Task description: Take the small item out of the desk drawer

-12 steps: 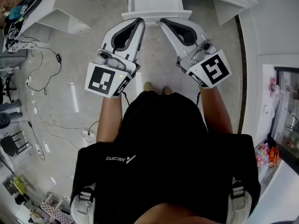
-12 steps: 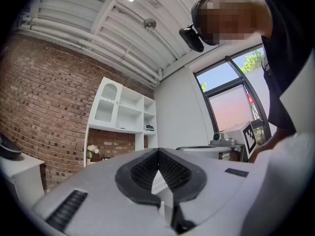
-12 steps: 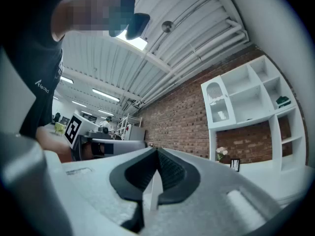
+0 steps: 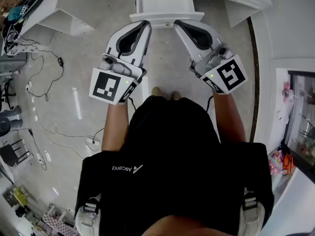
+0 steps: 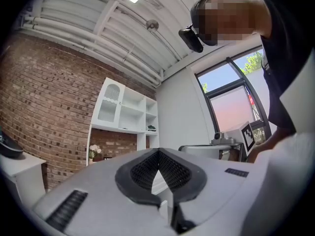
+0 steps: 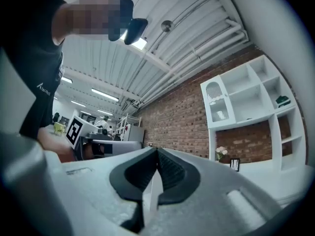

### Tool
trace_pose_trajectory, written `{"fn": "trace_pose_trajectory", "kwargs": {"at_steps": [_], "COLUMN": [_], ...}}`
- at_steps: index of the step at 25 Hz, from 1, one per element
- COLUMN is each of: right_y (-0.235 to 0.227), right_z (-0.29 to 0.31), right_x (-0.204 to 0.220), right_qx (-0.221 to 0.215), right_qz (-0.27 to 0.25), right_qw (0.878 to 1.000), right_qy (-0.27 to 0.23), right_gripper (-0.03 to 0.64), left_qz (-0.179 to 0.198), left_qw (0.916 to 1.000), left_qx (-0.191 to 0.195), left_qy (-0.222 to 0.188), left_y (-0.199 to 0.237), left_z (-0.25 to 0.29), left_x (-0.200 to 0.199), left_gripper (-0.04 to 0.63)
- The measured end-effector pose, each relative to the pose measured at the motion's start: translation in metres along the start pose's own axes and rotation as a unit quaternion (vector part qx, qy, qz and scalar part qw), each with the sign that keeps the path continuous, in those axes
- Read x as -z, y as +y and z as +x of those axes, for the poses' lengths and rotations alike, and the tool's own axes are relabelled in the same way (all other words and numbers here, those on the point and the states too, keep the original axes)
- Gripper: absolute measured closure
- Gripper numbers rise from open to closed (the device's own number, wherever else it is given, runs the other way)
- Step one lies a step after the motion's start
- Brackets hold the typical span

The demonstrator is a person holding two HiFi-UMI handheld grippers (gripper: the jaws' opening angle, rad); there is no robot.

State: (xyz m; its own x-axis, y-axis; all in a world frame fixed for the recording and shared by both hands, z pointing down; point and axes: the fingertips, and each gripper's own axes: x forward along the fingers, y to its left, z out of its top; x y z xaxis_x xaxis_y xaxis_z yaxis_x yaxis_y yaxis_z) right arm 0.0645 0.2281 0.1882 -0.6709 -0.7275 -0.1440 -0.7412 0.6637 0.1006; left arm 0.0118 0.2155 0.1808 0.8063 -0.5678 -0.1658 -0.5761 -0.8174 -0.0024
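In the head view the white desk drawer [image 4: 162,6] stands pulled out at the top centre, and I see no small item in the part of it that shows. My left gripper [image 4: 145,25] and right gripper [image 4: 178,24] are side by side just in front of the drawer's front panel, pointing toward it. Both are shut with nothing between the jaws. In the left gripper view the dark pads [image 5: 147,168] meet at the tip. The right gripper view likewise shows closed pads [image 6: 170,173] holding nothing. Neither gripper view shows the drawer.
White desk sections [image 4: 59,11] flank the drawer, and cables [image 4: 47,77] lie on the grey floor at the left. A white shelf unit [image 5: 125,114] stands against a brick wall [image 5: 44,102]. The person's feet [image 4: 165,92] are below the grippers.
The right gripper has shifted slightly to the right, widening the gap to the left gripper. The left gripper has stayed in place.
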Motion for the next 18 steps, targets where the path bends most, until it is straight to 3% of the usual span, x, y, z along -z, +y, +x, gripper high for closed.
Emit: {"fn": "trace_pose_trajectory", "kwargs": {"at_steps": [18], "right_y": [0.017], "right_z": [0.062], "right_x": [0.029], "right_qx": [0.011], "right_qz": [-0.032], "right_qw": [0.998], "right_qy": [0.05], "right_gripper": [0.614], "left_qz": [0.002], "left_qw": [0.9999], "left_qx": [0.01], "left_qy": [-0.009], "left_y": [0.078], "left_z": [-0.035], "left_x": [0.006], "left_gripper": [0.597]}}
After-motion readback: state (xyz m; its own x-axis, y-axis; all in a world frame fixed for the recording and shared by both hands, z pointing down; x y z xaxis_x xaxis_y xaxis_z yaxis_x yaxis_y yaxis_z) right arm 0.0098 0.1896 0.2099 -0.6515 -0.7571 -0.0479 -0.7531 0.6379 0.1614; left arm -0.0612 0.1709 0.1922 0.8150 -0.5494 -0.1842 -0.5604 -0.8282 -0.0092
